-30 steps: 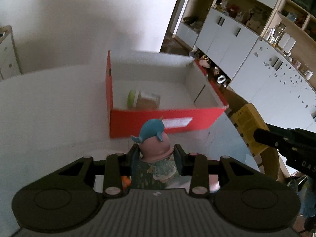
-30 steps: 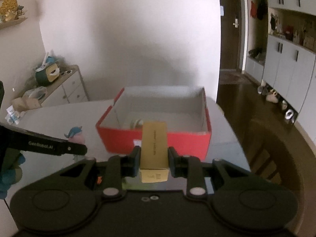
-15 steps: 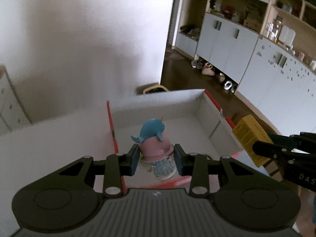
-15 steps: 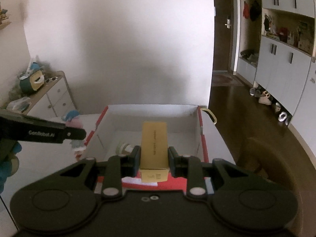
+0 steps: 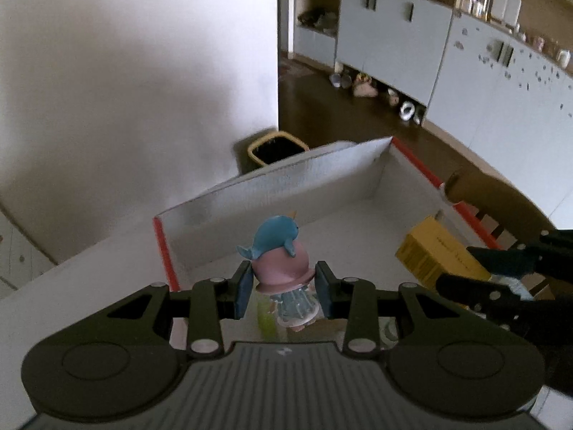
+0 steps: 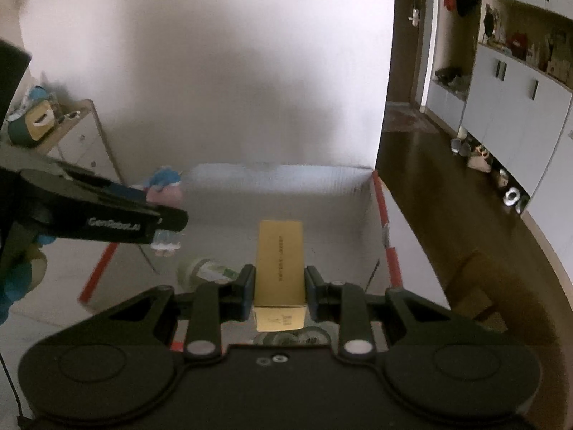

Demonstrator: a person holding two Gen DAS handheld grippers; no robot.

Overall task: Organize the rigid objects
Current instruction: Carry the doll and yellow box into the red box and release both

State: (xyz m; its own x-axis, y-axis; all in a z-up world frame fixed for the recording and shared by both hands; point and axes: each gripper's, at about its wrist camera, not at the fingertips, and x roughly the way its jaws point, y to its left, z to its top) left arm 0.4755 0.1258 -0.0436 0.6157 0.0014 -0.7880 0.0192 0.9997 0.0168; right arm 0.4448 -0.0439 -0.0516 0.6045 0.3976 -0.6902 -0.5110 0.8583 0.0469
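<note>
My left gripper (image 5: pixel 282 288) is shut on a small figurine (image 5: pixel 281 261) with a pink head and a blue whale on top. It hangs over the inside of the red box (image 5: pixel 163 247) with white walls. My right gripper (image 6: pixel 280 288) is shut on a yellow carton (image 6: pixel 280 268), also held above the box (image 6: pixel 381 211). In the left wrist view the carton (image 5: pixel 435 254) and the right gripper (image 5: pixel 476 268) show at the right. The right wrist view has the left gripper (image 6: pixel 168 215) with the figurine (image 6: pixel 164 193) at its left. A jar with a green lid (image 6: pixel 200 268) lies on the box floor.
The box stands on a white table (image 5: pixel 89 279). A yellow-rimmed bin (image 5: pixel 277 148) sits on the floor beyond it. White cupboards (image 5: pixel 483 82) with shoes below line the right wall. A low drawer unit (image 6: pixel 77 136) stands at the left. A wooden chair (image 6: pixel 476 286) is by the table's right side.
Both grippers have moved forward from in front of the box to over its inside, each still holding its object. The box's red front wall has dropped out of sight beneath them.
</note>
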